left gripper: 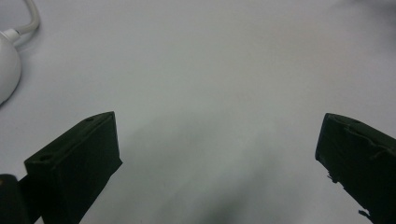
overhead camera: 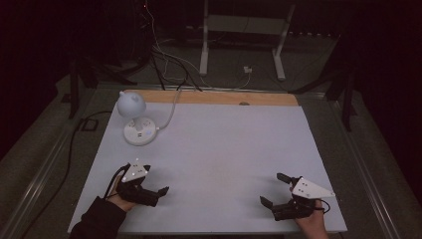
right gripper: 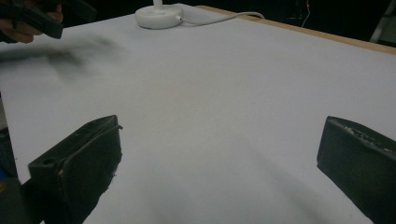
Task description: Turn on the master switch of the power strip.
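Both tools, the left tool (overhead camera: 152, 191) and the right tool (overhead camera: 275, 191), are hovering wide and empty at the frame's bottom, risking snagging the upper-left lamp (overhead camera: 135, 119) cord (overhead camera: 170, 112) if swept carelessly.

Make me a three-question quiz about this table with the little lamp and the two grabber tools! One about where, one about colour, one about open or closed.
1. Where does the small white desk lamp with a round base stand on the white table?
A. far left corner
B. near right corner
C. dead centre

2. What colour is the lamp's cord?
A. red
B. white
C. green

3. How do the jaws of the left gripper and right gripper stand?
A. both open
B. both shut
C. one open, one shut

Answers:
1. A, as the high view places it far and left.
2. B, it matches the base.
3. A, since each gripper view shows a wide gap with bare table between.
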Available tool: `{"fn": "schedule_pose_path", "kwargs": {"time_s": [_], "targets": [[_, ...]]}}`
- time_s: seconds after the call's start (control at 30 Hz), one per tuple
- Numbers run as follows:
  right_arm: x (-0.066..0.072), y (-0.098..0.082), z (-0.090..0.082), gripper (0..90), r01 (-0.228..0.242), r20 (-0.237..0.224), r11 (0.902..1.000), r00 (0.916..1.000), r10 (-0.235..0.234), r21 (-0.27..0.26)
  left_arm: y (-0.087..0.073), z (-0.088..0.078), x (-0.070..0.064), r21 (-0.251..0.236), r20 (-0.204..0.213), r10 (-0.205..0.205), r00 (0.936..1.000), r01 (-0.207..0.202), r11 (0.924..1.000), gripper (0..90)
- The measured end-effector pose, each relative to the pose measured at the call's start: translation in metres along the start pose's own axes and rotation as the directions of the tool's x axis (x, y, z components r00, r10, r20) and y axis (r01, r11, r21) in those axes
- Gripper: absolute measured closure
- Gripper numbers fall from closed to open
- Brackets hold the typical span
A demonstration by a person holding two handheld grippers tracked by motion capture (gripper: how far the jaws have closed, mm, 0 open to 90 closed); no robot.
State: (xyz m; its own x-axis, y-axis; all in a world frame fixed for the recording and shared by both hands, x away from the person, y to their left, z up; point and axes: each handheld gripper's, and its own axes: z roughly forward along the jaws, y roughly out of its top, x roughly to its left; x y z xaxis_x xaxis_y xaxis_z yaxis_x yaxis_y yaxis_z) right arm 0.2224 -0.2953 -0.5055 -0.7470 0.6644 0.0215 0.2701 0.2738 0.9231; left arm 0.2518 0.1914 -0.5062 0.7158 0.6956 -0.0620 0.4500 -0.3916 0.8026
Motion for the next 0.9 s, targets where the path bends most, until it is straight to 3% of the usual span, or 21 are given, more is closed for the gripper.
{"fn": "schedule_pose_path", "kwargs": {"time_s": [0.13,0.3,0.5,0.6,0.9], "targets": [[0.000,0.000,0.001,0.0,0.000,-0.002,1.0000,1.0000,0.000,0.001,-0.008,0.001,0.001,0.039,0.024,0.002,0.9997,-0.003,0.9993,0.3],[0.000,0.000,0.000,0.0,0.000,-0.003,1.0000,1.0000,0.000,0.001,-0.017,0.005,-0.003,0.074,0.076,0.034,0.9965,-0.040,0.9965,0.3],[0.000,0.000,0.001,0.0,-0.001,-0.007,1.0000,1.0000,0.001,0.003,-0.022,0.000,-0.002,0.040,0.059,0.037,0.9976,-0.039,0.9984,0.4],[0.000,0.000,0.000,0.0,-0.001,-0.008,1.0000,1.0000,0.001,0.001,-0.025,-0.002,0.001,0.024,0.071,0.017,0.9973,-0.018,0.9995,0.3],[0.000,0.000,0.000,0.0,0.000,-0.009,1.0000,1.0000,0.000,0.002,-0.025,-0.003,0.002,-0.009,0.088,0.019,0.9959,-0.018,0.9998,0.3]]}}
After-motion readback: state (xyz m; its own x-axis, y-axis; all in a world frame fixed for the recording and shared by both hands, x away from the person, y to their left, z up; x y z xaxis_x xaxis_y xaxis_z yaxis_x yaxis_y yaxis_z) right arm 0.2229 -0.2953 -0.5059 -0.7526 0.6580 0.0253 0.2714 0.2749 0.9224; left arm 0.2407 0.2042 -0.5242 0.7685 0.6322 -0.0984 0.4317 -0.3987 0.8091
